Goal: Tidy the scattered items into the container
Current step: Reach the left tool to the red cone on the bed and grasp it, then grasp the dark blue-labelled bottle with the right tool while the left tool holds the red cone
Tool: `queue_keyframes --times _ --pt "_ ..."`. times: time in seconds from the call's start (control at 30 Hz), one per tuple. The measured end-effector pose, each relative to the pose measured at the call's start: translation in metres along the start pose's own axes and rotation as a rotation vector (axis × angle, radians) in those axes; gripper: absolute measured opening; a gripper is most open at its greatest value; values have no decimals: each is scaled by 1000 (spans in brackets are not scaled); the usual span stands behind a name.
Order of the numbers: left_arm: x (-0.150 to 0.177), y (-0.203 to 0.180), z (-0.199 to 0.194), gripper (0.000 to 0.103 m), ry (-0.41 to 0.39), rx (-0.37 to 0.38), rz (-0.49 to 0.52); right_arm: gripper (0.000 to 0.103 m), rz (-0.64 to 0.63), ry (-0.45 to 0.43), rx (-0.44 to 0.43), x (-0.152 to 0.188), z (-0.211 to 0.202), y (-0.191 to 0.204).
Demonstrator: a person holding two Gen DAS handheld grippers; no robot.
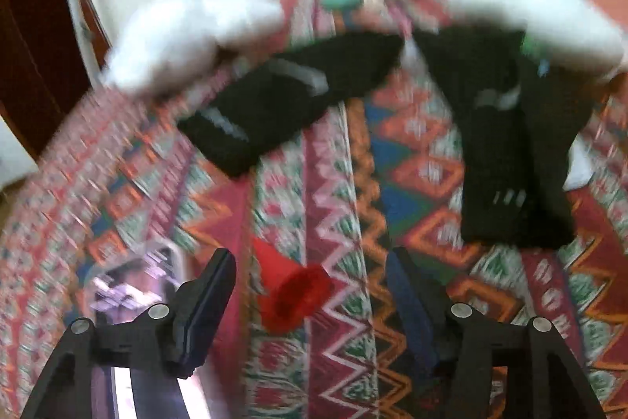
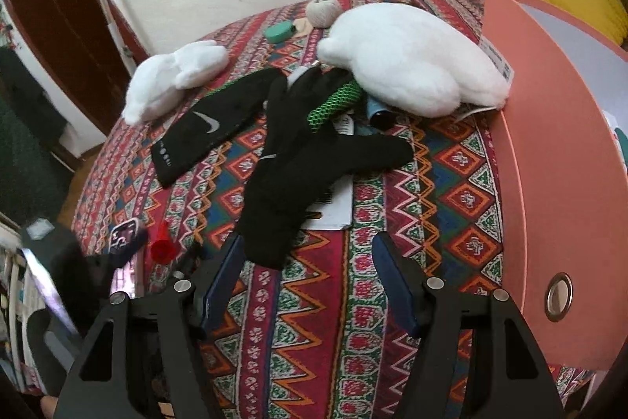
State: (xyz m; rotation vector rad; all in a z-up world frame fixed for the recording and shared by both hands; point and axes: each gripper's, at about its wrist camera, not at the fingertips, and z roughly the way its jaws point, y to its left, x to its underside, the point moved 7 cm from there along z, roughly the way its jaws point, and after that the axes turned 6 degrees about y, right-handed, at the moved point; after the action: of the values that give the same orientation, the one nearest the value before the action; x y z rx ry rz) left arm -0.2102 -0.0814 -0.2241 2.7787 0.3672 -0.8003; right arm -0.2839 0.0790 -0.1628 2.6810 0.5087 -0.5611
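Nothing appears to have gone into the container yet, and neither claw has hold of anything, so the step in hand looks like the approach to a first pick.

At the left of the bed, the left claw stands wide open and empty, with the small red plastic cone cup lying on its side between its fingers on the patterned woven bedspread; a phone with a purple glossy case lies just beside it. The next move there calls for lowering around the cup and closing gently, since it may roll.

Further along lie the small white plush toy, the black sports sock with a white swoosh, and the tangled pair of black socks. The right claw is also open and empty, just short of that pair's nearest toe.

At the far right stands the salmon-pink fabric box, touching the large white plush bird.

The left wrist view is badly blurred and does not show the box; only the right wrist view shows it, along with the green mesh tube and teal lidded tin.
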Motion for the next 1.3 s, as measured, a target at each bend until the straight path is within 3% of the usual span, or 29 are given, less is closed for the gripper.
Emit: queue_keyframes --times 0.07,0.13,0.2,0.27,0.33,0.43,0.47,0.57,0.7,0.93,1.07,1.3 --pt "-1 0 1 63 2 44 -8 70 7 -2 5 -2 2 -2" --pt "-3 0 0 43 5 90 -12 69 0 -10 15 -9 3 -2" --pt "-3 -4 -2 33 7 123 1 66 -8 -25 24 -18 5 -2" --pt "-3 -8 -3 32 9 146 12 59 -5 -48 32 -29 8 -5" --pt "-3 -9 -4 32 13 168 12 42 14 -69 39 -41 13 -10" --pt "-3 -9 -3 32 17 183 8 29 62 -98 105 -59 24 -30" --pt "-3 -9 -3 32 19 187 7 29 74 -90 136 -65 31 -37" --pt "-4 -9 -1 32 16 186 12 29 98 -8 119 -80 65 -48" --pt "-7 -7 2 33 18 197 8 29 61 -41 218 -108 87 -55" --pt "-13 -5 4 32 19 216 8 27 29 -37 237 -126 100 -53" --pt "-16 -5 -9 32 -7 226 15 26 -44 -91 257 -108 66 -39" --pt "-17 -23 -81 32 -207 194 121 26 -67 -176 205 -63 -16 -20"
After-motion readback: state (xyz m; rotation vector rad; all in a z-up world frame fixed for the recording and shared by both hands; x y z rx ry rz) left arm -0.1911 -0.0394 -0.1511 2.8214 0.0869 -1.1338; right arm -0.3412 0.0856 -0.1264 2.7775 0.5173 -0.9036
